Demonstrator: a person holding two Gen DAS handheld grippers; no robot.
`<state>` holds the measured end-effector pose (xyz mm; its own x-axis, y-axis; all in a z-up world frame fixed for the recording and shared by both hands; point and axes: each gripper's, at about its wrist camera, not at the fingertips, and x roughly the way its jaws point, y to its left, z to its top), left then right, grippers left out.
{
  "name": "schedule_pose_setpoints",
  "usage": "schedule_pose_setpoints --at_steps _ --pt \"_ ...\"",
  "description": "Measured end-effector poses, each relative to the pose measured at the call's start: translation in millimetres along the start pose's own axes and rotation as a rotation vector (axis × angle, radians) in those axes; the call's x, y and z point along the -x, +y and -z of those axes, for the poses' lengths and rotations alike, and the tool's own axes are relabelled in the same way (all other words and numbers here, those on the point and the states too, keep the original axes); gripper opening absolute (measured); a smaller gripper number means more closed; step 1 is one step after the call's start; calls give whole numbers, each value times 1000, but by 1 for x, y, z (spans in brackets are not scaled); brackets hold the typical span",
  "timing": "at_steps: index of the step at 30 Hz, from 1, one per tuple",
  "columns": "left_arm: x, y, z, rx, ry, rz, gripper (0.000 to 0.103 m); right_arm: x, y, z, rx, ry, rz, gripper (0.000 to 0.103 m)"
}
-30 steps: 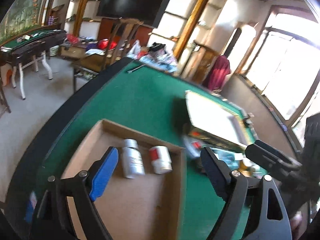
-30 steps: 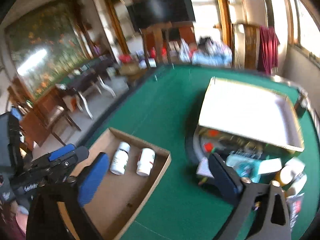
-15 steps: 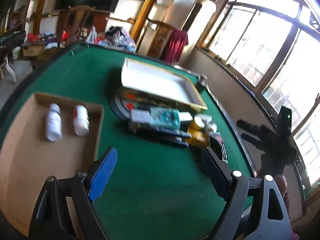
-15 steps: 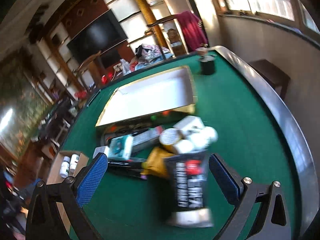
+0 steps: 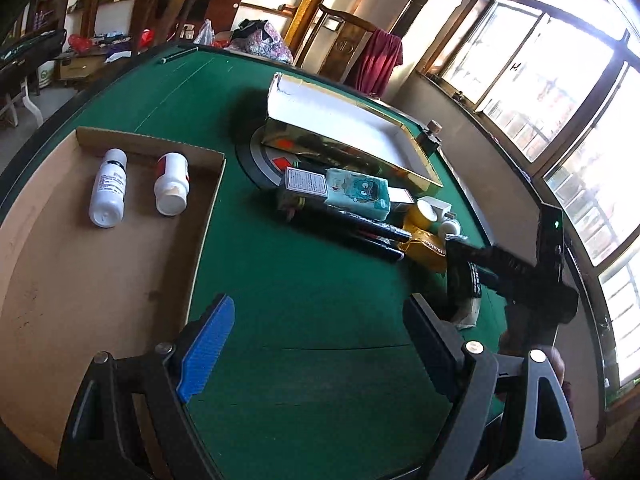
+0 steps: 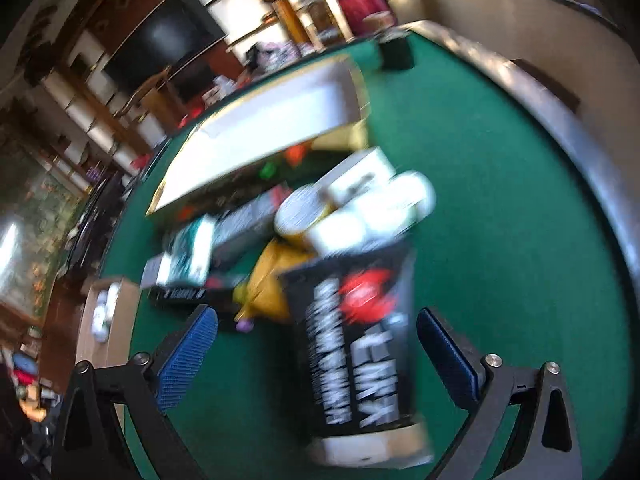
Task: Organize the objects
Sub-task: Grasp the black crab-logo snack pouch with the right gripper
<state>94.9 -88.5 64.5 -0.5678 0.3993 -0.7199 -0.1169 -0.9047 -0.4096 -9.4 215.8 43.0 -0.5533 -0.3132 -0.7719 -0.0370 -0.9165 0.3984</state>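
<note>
My left gripper point(image 5: 320, 336) hangs open over bare green felt point(image 5: 304, 272), nothing between its fingers. To its left a cardboard tray point(image 5: 80, 288) holds two white bottles point(image 5: 108, 188) lying side by side. Ahead lies a pile: a teal tissue pack point(image 5: 358, 192), a card box point(image 5: 306, 180), black pens point(image 5: 372, 236), a yellow packet point(image 5: 424, 248) and white jars point(image 6: 384, 208). My right gripper point(image 6: 316, 344) is open, low over a black packet point(image 6: 356, 340) with a red logo. The packet lies between its jaws, with a gap on each side.
A gold-walled box point(image 5: 340, 152) with a white inside stands tilted behind the pile, over a round black disc point(image 5: 256, 160). A small dark cup point(image 6: 396, 54) stands near the table's far rail. The padded rail point(image 6: 560, 136) curves along the right.
The left view swung from the tray toward the pile and dropped a little. The right gripper rolled and came down on the pile; the black packet now lies between its jaws.
</note>
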Motion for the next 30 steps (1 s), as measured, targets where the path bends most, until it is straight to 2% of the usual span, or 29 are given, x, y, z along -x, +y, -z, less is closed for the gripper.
schedule_pose_setpoints --at_steps 2,4,6,11,13,16,18,21,23,24,26,27,30 --pt "-2 0 -4 -7 5 -2 86 -5 14 7 65 16 28 89" --pt "-7 -2 -11 -22 5 -26 86 -9 24 12 118 21 99 64" --pt "-14 -3 -20 -30 6 -51 85 -11 21 15 110 18 111 56" --pt "-50 -6 -55 -52 24 -93 85 -7 -1 24 54 -51 53 56" --pt "-69 -2 -73 4 43 -79 85 -9 -6 27 41 -56 27 57" --pt "-94 4 -99 75 31 -40 85 -11 -5 22 42 -58 7 57" --pt "-116 6 -116 90 14 -80 85 -12 -1 22 60 -57 12 57" --pt "-149 9 -129 69 47 -127 85 -14 3 22 80 -55 11 57" --pt "-167 11 -129 72 108 -105 85 -15 5 22 87 -53 9 57" --pt "-168 4 -128 23 104 -129 85 -15 5 22 90 -53 10 57" --pt "-169 -7 -122 -23 156 -75 86 -16 6 22 91 -53 10 57" --pt "-166 -11 -116 -27 200 -12 86 -16 6 22 91 -52 9 57" --pt "-164 -14 -97 2 300 94 86 -16 7 23 95 -52 13 58"
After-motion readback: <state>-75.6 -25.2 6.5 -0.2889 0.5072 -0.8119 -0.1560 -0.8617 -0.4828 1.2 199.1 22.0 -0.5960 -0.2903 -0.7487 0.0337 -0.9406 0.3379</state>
